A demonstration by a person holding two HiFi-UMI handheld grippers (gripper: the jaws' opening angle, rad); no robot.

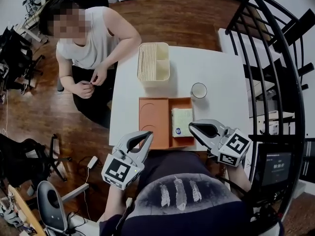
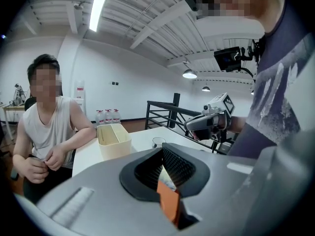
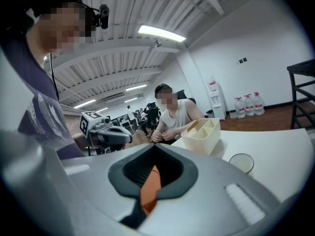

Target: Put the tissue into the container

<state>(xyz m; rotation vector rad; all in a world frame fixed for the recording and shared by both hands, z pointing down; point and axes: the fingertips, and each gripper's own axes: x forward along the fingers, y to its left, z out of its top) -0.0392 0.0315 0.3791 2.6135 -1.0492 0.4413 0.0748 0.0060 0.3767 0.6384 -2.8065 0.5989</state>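
Note:
A pale green tissue pack (image 1: 181,122) lies in the right half of an orange tray (image 1: 154,116) at the near edge of the white table (image 1: 216,70). Farther back stands the cream divided container (image 1: 153,63), which also shows in the left gripper view (image 2: 114,140) and the right gripper view (image 3: 203,134). My left gripper (image 1: 146,135) hovers shut and empty at the tray's near left corner. My right gripper (image 1: 193,127) is shut and empty just right of the tissue pack. Orange tray shows under both sets of jaws.
A glass (image 1: 199,90) stands on the table right of the tray. A person in a white top (image 1: 91,43) sits at the table's left side, hands together. A black metal railing (image 1: 266,58) runs along the right. Office chairs and cables lie at the left.

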